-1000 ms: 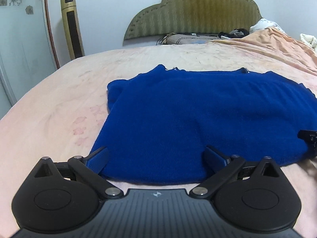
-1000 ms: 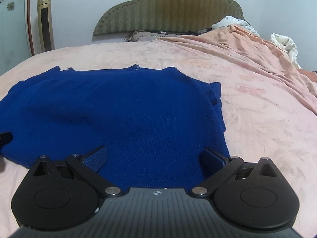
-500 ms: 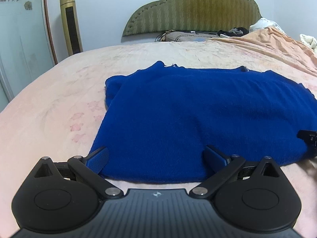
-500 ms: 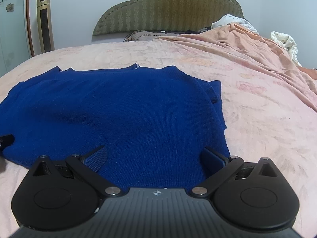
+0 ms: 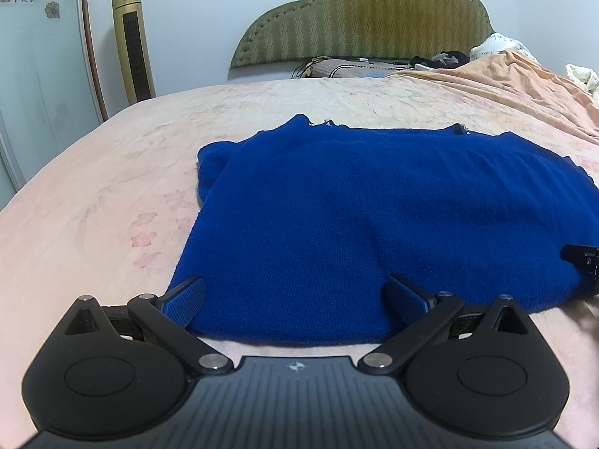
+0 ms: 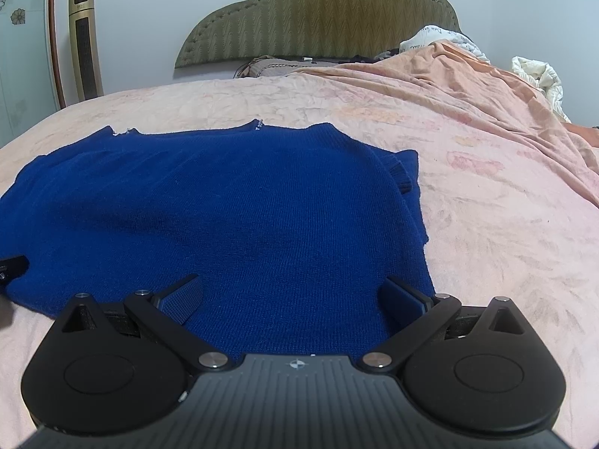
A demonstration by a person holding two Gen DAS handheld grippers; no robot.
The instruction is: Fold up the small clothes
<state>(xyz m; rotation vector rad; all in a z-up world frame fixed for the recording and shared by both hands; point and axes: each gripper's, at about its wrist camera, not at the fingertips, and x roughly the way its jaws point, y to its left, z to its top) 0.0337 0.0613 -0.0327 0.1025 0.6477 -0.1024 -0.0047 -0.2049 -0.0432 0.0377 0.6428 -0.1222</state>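
Note:
A dark blue knit sweater (image 5: 374, 205) lies flat on the pink bedsheet (image 5: 93, 205), sleeves tucked in at both sides. It also shows in the right wrist view (image 6: 224, 217). My left gripper (image 5: 295, 295) is open, its jaws wide apart over the sweater's near left hem corner. My right gripper (image 6: 292, 293) is open over the near right hem corner. Neither holds anything. The tip of the right gripper shows at the right edge of the left wrist view (image 5: 584, 258). The left gripper's tip shows at the left edge of the right wrist view (image 6: 13, 265).
An orange blanket (image 6: 468, 86) is heaped on the right side of the bed. A green padded headboard (image 5: 367, 11) and pillow stand at the back. A gold tower fan (image 5: 133, 41) stands by the wall at the left.
Both grippers have shifted slightly, the left view tilting a little down and right. The sweater has not moved and both grippers stay open.

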